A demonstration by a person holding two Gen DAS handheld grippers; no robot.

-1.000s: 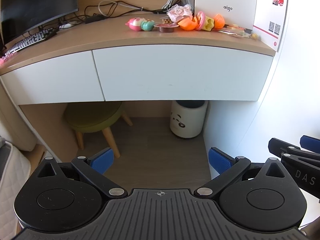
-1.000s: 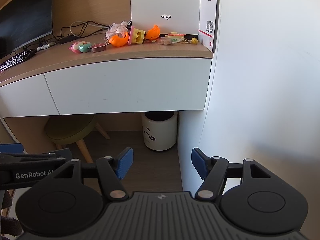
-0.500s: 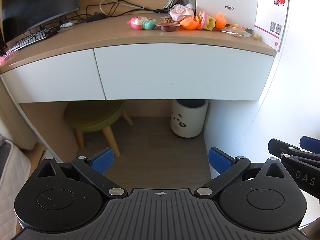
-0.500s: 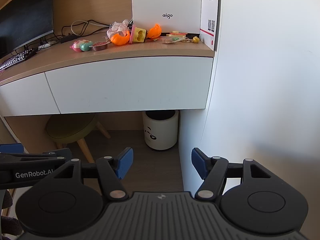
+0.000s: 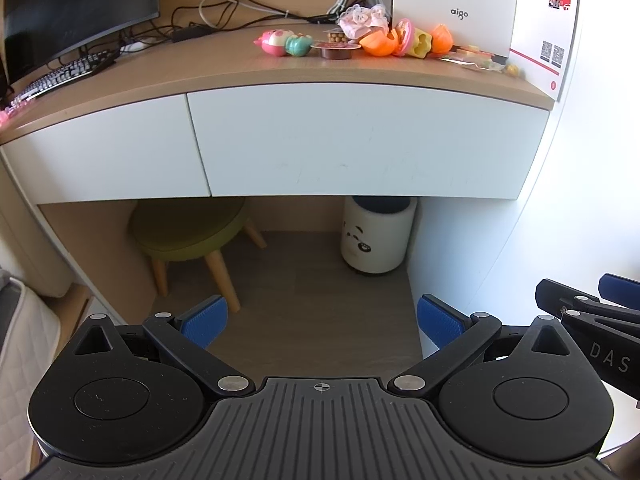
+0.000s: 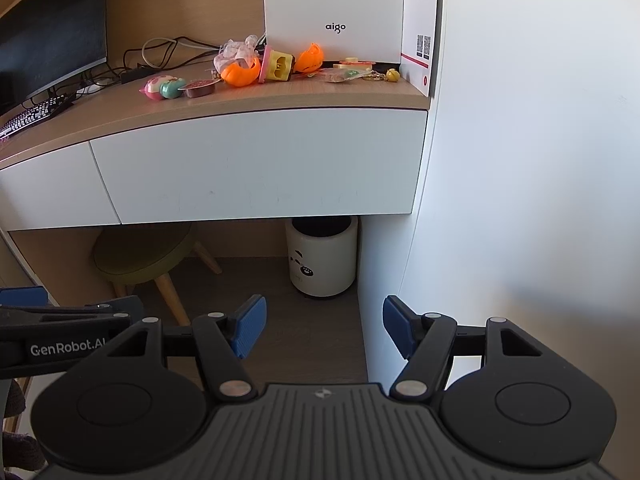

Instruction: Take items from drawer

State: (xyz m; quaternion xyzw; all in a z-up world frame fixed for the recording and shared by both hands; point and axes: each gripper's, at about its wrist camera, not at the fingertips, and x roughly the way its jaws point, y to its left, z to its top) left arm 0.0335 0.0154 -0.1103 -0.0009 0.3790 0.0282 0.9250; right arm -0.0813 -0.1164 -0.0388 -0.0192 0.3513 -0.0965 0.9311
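Both drawers are found shut: the wide right drawer [image 5: 360, 140] occupies the centre of the left wrist view, and the narrower left drawer [image 5: 104, 152] adjoins it at 9 o'clock. No handle is visible on either white front. The left gripper [image 5: 320, 320] stands with its blue pads well parted and nothing between them, well back from the desk; the right gripper [image 6: 322, 326] is likewise agape and empty. A row of small toys [image 5: 360, 40] lies on the desktop [image 5: 200, 68] at 12 o'clock, in front of a white box [image 5: 452, 4]; whether these came out of the drawer cannot be told. Beneath the desk, a green stool [image 5: 188, 228] sits at 10 o'clock and a white bin [image 5: 378, 236] at 1 o'clock from the left gripper. Judgement: either the task has not begun or its work is finished; if not begun, the next move calls for hooking a finger under the lower edge of a drawer front and drawing it outward.
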